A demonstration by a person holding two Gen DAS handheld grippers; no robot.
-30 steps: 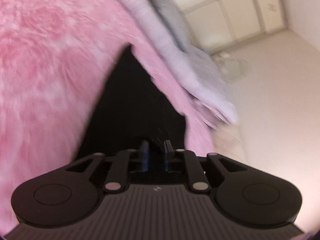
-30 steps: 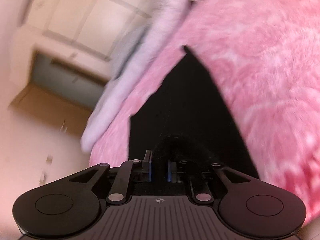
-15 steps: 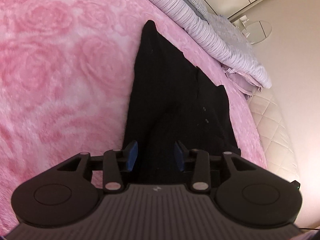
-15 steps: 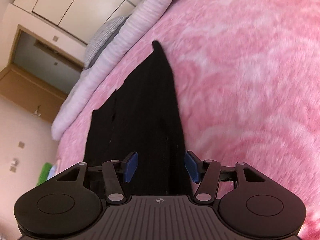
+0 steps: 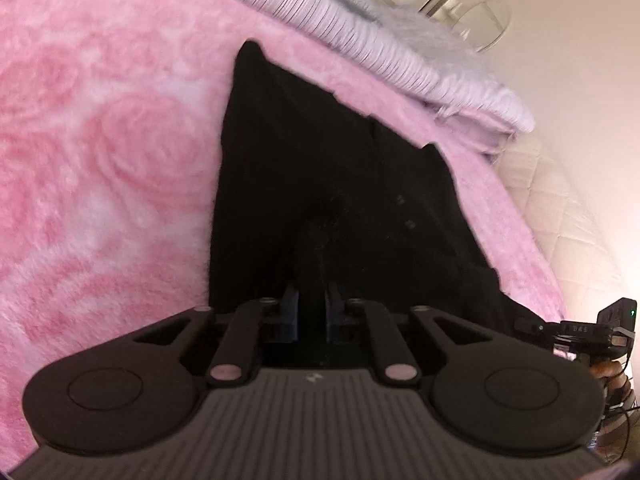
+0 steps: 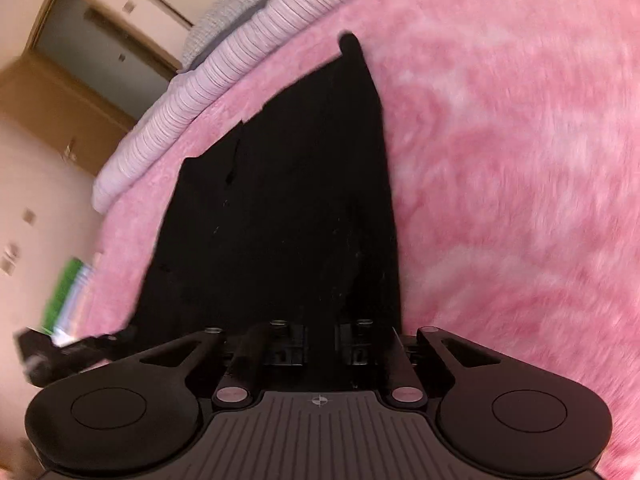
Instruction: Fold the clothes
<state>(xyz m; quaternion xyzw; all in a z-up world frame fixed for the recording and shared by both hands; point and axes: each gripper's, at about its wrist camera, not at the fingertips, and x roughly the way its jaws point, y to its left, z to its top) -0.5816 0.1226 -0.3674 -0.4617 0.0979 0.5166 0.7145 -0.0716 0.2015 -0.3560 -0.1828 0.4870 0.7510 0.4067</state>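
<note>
Black garment [image 5: 320, 168] lies spread on the pink fleecy blanket [image 5: 100, 152] of the bed. Both jaws have just been closing: the left hand-held gripper [image 5: 312, 312] pinches its near edge, and the right hand-held gripper [image 6: 320, 340] likewise nips the cloth.

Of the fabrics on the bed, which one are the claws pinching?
The black garment: dark and flat on the pink fleece blanket, nearer than the striped lilac bedding. Both the left claw and right claw have just closed on its near edge.
</note>
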